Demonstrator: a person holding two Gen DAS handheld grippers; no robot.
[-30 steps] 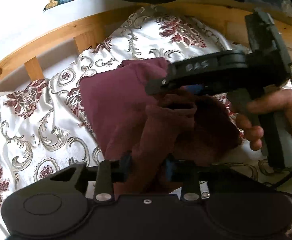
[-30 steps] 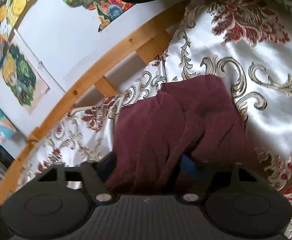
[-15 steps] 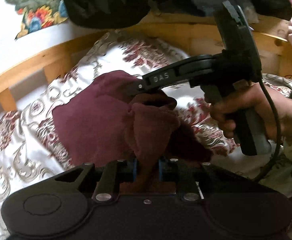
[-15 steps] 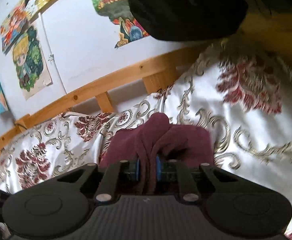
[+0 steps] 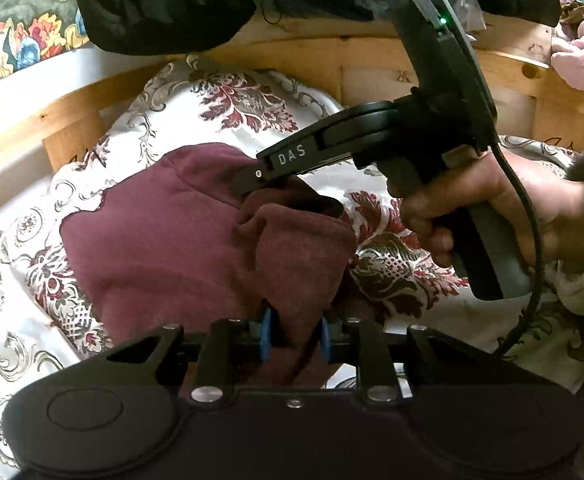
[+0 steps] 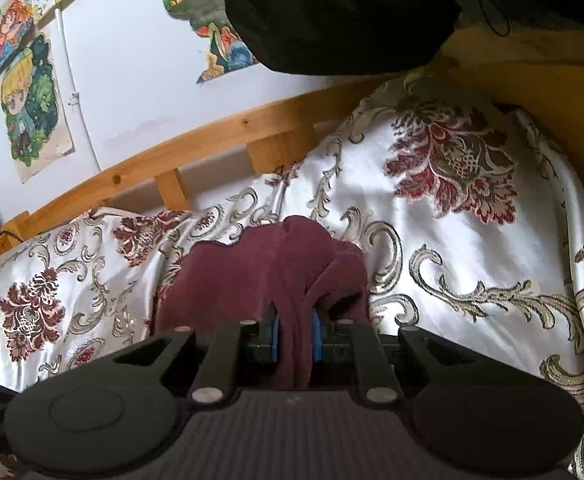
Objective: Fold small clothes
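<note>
Two wrist views share one maroon garment [image 5: 164,248], yet each shows things the other does not. Only the left wrist view shows the right tongs [image 5: 252,192] from outside, with the person's hand [image 5: 488,216] wrapped round its grip, a cable trailing from it and a pink cloth [image 5: 580,56] on the wooden bed frame [image 5: 372,72] far beyond. Only the right wrist view shows the cartoon posters [image 6: 32,104] on the white wall past the frame's rail.

Nearest the left camera, the left tongs [image 5: 292,338] pinch a bunched fold of the garment between blue pads [image 5: 265,334], the jaws narrow and having just eased slightly apart, with cloth filling the gap. Just ahead and slightly right of them, the right tongs' tips bite into the garment's raised edge from above. In the right wrist view the right tongs [image 6: 295,338] are narrowed on a ridge of the same fabric, pads [image 6: 275,338] pressing both its sides.

Ahead of both tongs, the garment lies crumpled on a satin bedspread [image 6: 472,240] patterned with red flowers and gold scrolls. It is thick and fleecy, gathered into humps near the tongs and flatter toward the far left. Above the frame hangs a black fabric mass [image 6: 332,12].
</note>
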